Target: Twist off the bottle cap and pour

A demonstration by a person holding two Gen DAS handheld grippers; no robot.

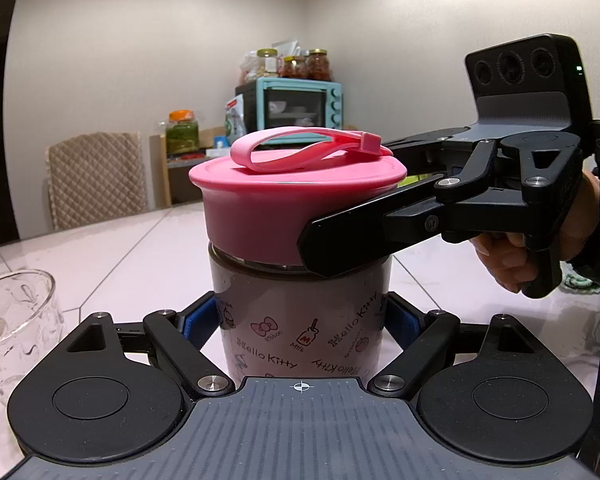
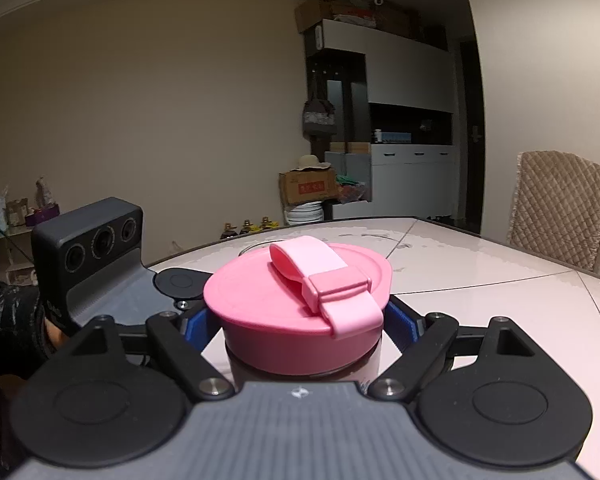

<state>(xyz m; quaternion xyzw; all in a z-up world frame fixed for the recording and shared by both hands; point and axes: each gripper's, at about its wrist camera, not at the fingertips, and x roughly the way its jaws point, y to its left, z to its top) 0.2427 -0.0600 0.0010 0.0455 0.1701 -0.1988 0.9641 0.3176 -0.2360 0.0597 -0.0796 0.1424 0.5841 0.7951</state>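
A glass Hello Kitty bottle point(image 1: 300, 320) with dark liquid stands upright on the pale table point(image 1: 140, 248). Its wide pink cap point(image 1: 260, 208) with a pink strap loop sits on the bottle. My left gripper point(image 1: 302, 320) is shut on the bottle's body, blue pads against both sides. My right gripper point(image 2: 300, 320) is shut on the pink cap point(image 2: 296, 300); in the left wrist view it reaches in from the right point(image 1: 420, 216). An empty clear glass point(image 1: 12, 328) stands at the left.
A quilted chair point(image 1: 96, 176) stands behind the table, with a teal toaster oven point(image 1: 296, 108) and jars beyond. In the right wrist view another quilted chair point(image 2: 560, 208) stands at the table's right, with cabinets and boxes point(image 2: 308, 188) behind.
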